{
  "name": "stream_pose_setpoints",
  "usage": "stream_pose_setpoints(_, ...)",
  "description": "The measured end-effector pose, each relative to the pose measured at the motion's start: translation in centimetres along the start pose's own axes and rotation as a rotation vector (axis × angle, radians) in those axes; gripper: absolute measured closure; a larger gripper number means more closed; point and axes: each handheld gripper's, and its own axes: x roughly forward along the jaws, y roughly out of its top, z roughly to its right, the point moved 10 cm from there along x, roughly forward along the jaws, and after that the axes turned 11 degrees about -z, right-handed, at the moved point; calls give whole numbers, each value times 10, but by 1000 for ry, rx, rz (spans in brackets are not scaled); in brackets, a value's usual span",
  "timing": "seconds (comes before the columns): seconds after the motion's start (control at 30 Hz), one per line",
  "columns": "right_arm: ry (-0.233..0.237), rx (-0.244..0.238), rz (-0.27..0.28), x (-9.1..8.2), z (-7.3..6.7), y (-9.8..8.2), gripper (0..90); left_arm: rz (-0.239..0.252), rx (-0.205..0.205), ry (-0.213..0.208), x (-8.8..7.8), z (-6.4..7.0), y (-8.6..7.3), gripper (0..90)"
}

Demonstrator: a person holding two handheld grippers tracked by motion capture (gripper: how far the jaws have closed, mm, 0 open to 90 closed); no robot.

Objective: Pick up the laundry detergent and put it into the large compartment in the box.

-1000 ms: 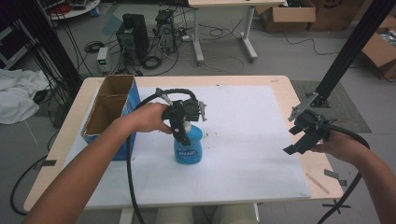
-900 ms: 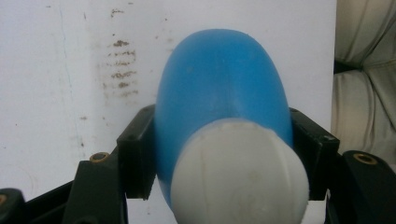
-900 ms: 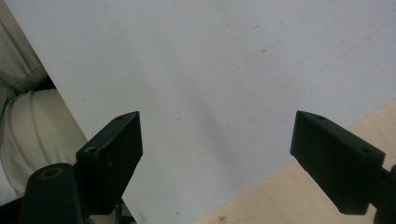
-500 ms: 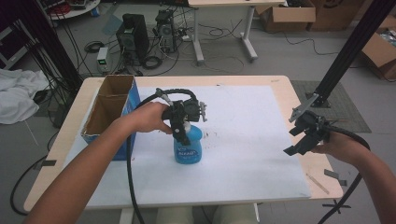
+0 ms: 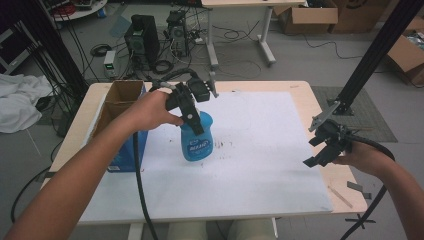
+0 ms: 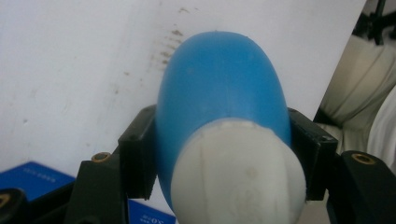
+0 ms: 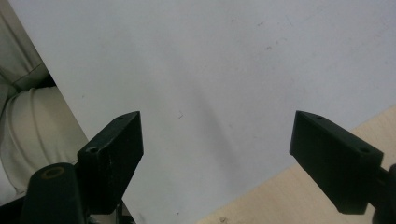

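A blue plastic bottle (image 5: pixel 198 140) with a white cap and a white label hangs just above the white sheet (image 5: pixel 250 150), left of the table's middle. My left gripper (image 5: pixel 192 119) comes down on it from above and is shut on its neck. In the left gripper view the blue bottle (image 6: pixel 219 93) bulges out between the two black pads (image 6: pixel 137 158), and the white cap (image 6: pixel 238 182) sits nearest the camera. My right gripper (image 5: pixel 320 150) hovers over the sheet's right edge, open with nothing between its fingers (image 7: pixel 116 154).
An open cardboard box (image 5: pixel 120 102) with a blue side stands at the table's left edge, close to my left forearm. The wooden table rim (image 5: pixel 345 185) borders the sheet on the right. A black slanted pole (image 5: pixel 372 57) rises behind the right gripper.
My left hand has risen, and the blue bottle has come up off the sheet with it. The right gripper has stayed where it was.
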Motion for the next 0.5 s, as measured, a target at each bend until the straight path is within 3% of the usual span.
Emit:
stream_pose_setpoints(0.13,1,-9,0,1,0,1,173,15,-83,13,-18,-6,-1,379)
stream_pose_setpoints(0.4,2,-13,-2,1,0,1,172,32,-289,49,-48,-26,-12,380)
stream_pose_setpoints(0.5,-3,-18,-1,1,2,1,172,40,-356,39,-58,-34,-16,380)
